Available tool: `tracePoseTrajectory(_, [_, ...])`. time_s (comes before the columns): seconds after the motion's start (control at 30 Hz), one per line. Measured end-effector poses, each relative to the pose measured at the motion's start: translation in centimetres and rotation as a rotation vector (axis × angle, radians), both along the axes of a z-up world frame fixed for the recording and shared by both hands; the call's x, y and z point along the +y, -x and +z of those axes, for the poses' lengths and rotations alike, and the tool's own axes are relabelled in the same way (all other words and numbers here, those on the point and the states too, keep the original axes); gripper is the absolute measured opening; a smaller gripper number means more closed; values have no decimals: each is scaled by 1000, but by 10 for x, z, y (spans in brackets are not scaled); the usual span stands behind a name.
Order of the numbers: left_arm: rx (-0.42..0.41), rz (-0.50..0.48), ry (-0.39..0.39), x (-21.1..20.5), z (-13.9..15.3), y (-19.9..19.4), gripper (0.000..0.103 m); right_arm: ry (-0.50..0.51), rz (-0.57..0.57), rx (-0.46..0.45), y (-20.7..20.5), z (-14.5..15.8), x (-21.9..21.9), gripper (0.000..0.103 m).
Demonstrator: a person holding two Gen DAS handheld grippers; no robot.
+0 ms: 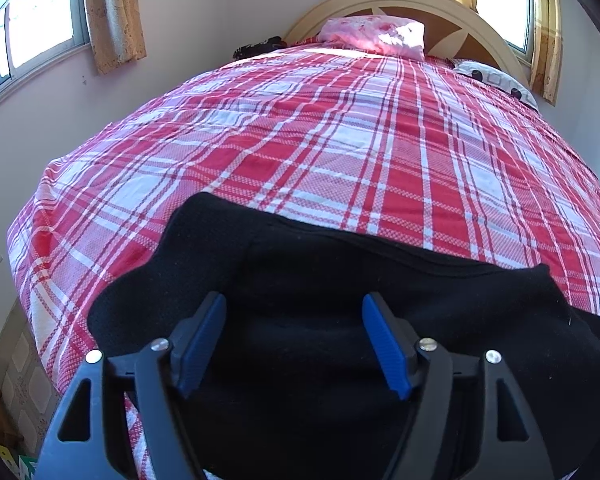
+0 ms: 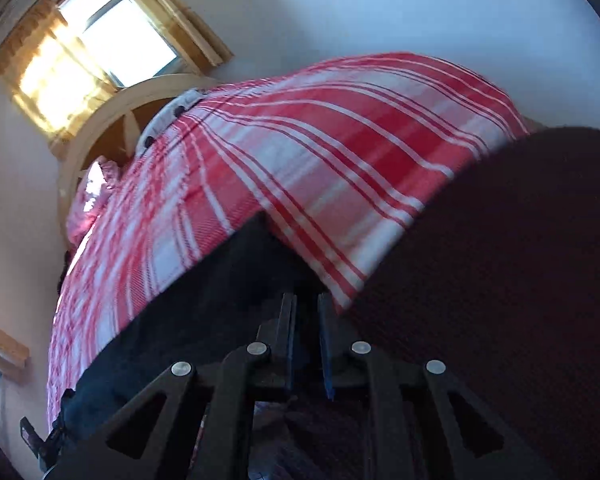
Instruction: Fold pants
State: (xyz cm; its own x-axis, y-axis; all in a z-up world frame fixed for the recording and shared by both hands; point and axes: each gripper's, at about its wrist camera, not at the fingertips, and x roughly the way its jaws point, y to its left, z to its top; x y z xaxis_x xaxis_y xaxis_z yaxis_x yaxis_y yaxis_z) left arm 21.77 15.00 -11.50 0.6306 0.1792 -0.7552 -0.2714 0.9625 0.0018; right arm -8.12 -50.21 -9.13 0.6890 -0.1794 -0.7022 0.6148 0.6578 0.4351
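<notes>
Over the plaid bed, our left gripper stands apart above black pants; our right gripper pinches the pants.

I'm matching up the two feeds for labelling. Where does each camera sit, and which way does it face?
Left wrist: on the left gripper, angled down over the black pants toward the headboard; its open blue-padded fingers show.
Right wrist: on the right gripper, tilted and blurred, low over the pants; fingers nearly shut, fabric between them unclear.
Shared: pants, plaid bedspread, headboard, curtained window.
</notes>
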Motion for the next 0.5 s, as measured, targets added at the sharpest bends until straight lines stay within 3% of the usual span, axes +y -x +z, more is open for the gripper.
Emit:
tracePoseTrajectory(0.07, [3, 4, -2, -1, 0, -1, 74, 9, -40, 54, 9, 1, -1, 13])
tracePoseTrajectory(0.2, [6, 5, -5, -1, 1, -1, 74, 145, -110, 90, 13, 28, 1, 15])
tracePoseTrajectory(0.23, [7, 3, -4, -1, 1, -1, 74, 154, -97, 60, 9, 35, 2, 19])
tracePoseTrajectory(0.3, [9, 4, -3, -1, 1, -2, 74, 133, -28, 15, -5, 44, 4, 42])
tracePoseTrajectory(0.33, [11, 5, -4, -2, 1, -2, 74, 126, -3, 12, -15, 45, 3, 62])
tracePoseTrajectory(0.37, [12, 6, -4, -1, 1, -2, 74, 107, 34, 9, -26, 41, 2, 68])
tracePoseTrajectory(0.5, [17, 2, 0, 0, 2, -3, 74, 16, 104, 92, -59, 10, -2, 68])
